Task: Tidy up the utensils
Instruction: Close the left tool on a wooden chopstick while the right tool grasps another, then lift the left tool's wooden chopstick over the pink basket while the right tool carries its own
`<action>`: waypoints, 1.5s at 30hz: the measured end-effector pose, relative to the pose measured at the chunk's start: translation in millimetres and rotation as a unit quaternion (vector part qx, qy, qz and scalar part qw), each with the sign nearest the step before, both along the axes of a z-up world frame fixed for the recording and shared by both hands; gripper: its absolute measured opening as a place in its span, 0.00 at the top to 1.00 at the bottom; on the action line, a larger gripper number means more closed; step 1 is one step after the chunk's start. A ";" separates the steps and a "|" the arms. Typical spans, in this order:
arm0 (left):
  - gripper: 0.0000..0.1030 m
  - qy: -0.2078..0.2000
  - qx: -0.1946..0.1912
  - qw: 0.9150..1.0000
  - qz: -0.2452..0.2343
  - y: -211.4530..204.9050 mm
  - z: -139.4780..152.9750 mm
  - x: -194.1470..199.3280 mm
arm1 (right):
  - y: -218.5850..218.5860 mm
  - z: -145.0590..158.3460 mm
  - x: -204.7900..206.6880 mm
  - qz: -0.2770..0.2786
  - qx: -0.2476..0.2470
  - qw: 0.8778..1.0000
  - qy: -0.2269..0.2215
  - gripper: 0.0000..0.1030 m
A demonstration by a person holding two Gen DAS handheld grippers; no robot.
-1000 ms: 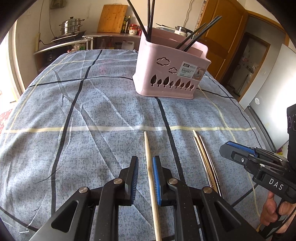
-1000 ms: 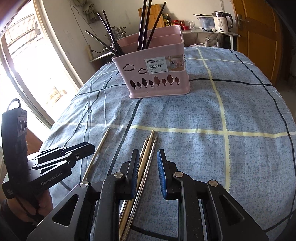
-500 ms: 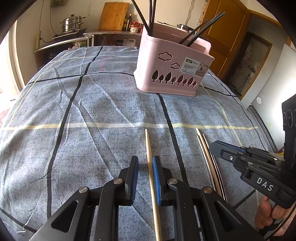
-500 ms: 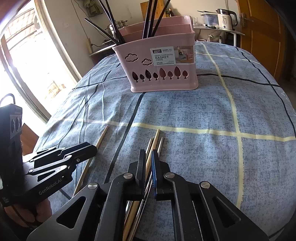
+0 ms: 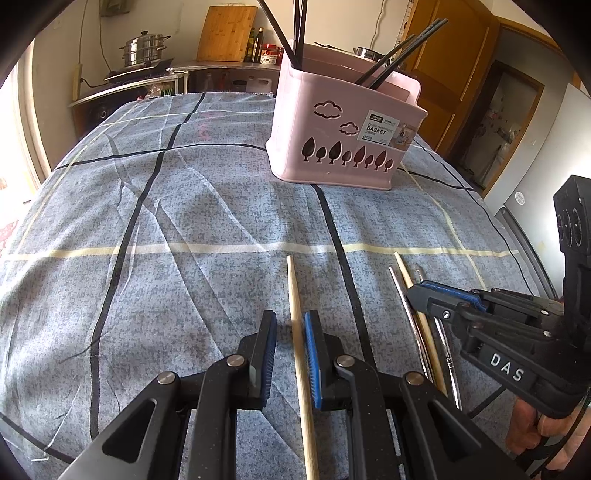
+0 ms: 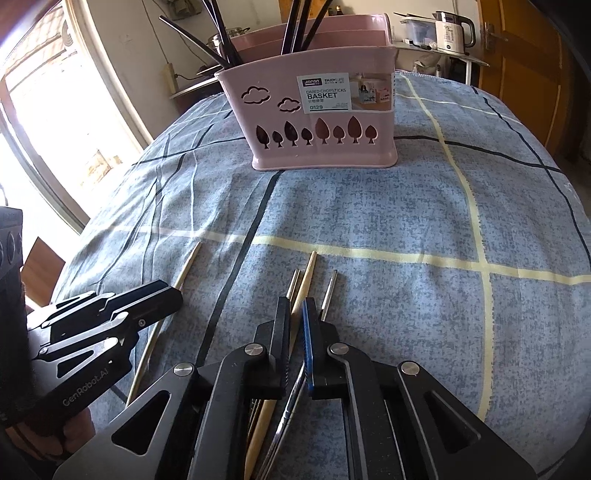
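Right wrist view shows the right gripper (image 6: 297, 325) pinched nearly shut on a wooden chopstick (image 6: 306, 275) taken from a small bundle lying on the blue patterned tablecloth (image 6: 388, 206); two metal chopsticks (image 6: 330, 291) lie touching or just beside it, one on each side, and whether either is caught between the pads too cannot be told. To the left, a second wooden chopstick (image 5: 295, 306) lies alone between the narrowly parted fingers of the left gripper (image 5: 290, 347), and the left wrist view shows a gap on one side of it, so it does not appear to be clamped yet. The pink divided chopstick basket (image 6: 321, 122) stands well apart from both, farther along the table, already holding several black chopsticks (image 6: 295, 22) upright or leaning. The step in hand looks like the pick-up: the right side has its grip, the left is poised to close. The next move probably calls for lifting the held stick cleanly away from its metal neighbours, tipping it towards upright, and carrying it over the basket rim to a compartment, most likely one apart from the black ones.
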State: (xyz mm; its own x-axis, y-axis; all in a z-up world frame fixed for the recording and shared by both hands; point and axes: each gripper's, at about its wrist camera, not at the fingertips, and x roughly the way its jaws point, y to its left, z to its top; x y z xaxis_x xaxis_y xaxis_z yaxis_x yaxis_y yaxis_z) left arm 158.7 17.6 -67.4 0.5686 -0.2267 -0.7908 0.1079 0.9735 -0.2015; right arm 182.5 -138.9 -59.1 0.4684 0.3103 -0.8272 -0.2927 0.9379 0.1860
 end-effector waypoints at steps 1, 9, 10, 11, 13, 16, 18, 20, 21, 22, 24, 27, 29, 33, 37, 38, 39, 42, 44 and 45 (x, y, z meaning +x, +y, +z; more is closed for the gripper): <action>0.85 -0.001 0.004 1.000 0.000 -1.3 -0.1 1.0 | 1.2 0.3 -0.2 0.002 -0.006 1.000 -0.003 0.93; 0.94 -0.001 0.027 1.000 0.011 -2.0 -0.8 11.6 | 2.4 -0.1 7.0 0.002 -0.016 1.000 -0.001 0.93; 0.95 0.001 0.024 1.000 0.013 0.3 -0.9 11.8 | 0.6 -0.2 7.6 0.000 -0.012 1.000 0.001 0.93; 0.95 0.002 0.020 1.000 0.016 2.9 -1.0 11.2 | -0.1 -0.1 8.3 0.000 -0.009 1.000 0.003 0.93; 0.95 0.003 0.019 0.999 0.025 7.8 -0.6 11.3 | -1.5 0.1 9.1 -0.001 -0.005 1.000 0.007 0.93; 0.95 0.010 0.011 0.999 0.036 16.3 -0.5 13.0 | -1.8 0.5 12.7 0.000 -0.004 1.000 0.014 0.93; 0.94 0.017 -0.001 0.999 0.039 22.2 -0.8 15.9 | -0.9 0.5 16.3 0.001 -0.003 1.000 0.020 0.93; 0.94 0.025 -0.008 0.999 0.036 25.7 -0.8 19.2 | 0.7 0.8 21.0 0.005 -0.008 1.000 0.024 0.93; 0.94 0.028 -0.009 0.999 0.034 26.0 -0.8 21.2 | 2.2 0.9 22.8 0.006 -0.011 1.000 0.025 0.93; 0.94 0.030 -0.009 0.999 0.031 26.7 -0.7 23.5 | 3.5 0.9 25.5 0.008 -0.014 1.000 0.027 0.93; 0.94 0.035 -0.006 0.999 0.021 25.1 -0.2 27.7 | 5.7 0.6 30.3 0.008 -0.018 0.999 0.028 0.93; 0.94 0.041 0.011 0.999 0.005 21.4 0.5 36.5 | 8.0 0.1 36.6 0.009 -0.021 0.999 0.029 0.93; 0.94 0.043 0.026 0.999 -0.005 16.5 0.5 41.8 | 8.0 -0.4 41.0 0.006 -0.017 0.999 0.032 0.93; 0.94 0.045 0.051 0.997 -0.023 8.5 1.0 52.0 | 9.1 -1.5 46.8 0.004 -0.012 0.999 0.035 0.93; 0.94 0.043 0.070 0.996 -0.031 2.1 0.8 57.9 | 11.4 -1.5 48.8 0.008 -0.016 0.999 0.034 0.93; 0.94 0.043 0.074 0.996 -0.031 1.1 0.8 58.2 | 12.4 -1.5 49.4 0.010 -0.017 0.999 0.034 0.94; 0.94 0.043 0.078 0.996 -0.030 -0.4 1.0 58.3 | 13.0 -1.5 49.6 0.010 -0.019 0.999 0.034 0.94; 0.95 0.045 0.082 0.995 -0.030 -3.6 2.1 61.9 | 14.6 -1.8 50.5 0.012 -0.019 0.999 0.034 0.94; 0.96 0.048 0.072 0.996 -0.031 -3.1 4.7 62.5 | 11.2 -0.8 50.9 0.011 -0.013 0.999 0.038 0.94; 0.96 0.045 0.069 0.996 -0.031 -2.5 7.5 61.9 | 9.6 1.1 50.5 0.009 -0.010 0.999 0.037 0.95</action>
